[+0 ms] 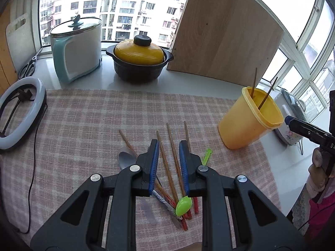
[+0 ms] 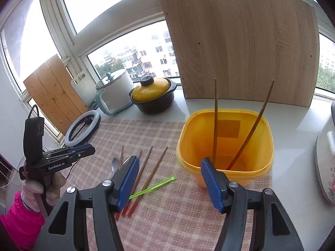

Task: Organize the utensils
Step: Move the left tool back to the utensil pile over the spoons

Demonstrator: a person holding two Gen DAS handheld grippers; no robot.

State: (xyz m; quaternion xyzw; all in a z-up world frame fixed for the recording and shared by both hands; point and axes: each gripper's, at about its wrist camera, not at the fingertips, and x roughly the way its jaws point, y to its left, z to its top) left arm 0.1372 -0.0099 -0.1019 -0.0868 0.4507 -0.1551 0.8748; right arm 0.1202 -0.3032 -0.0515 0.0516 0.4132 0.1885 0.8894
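Left hand-held gripper [image 1: 169,163], jaws narrowly apart and empty, hovers over the loose chopsticks [image 1: 170,156] on the desk cloth [image 1: 83,121], likely lining up a pick. Right hand-held gripper [image 2: 170,179] stands wide open and empty before the yellow bin [image 2: 259,167], where two chopsticks already lean.

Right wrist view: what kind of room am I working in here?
Most likely a home kitchen counter by a high-rise window. A yellow-lidded clay pot and an electric cooker sit on the sill, and chopsticks and a spoon lie on a checked cloth.
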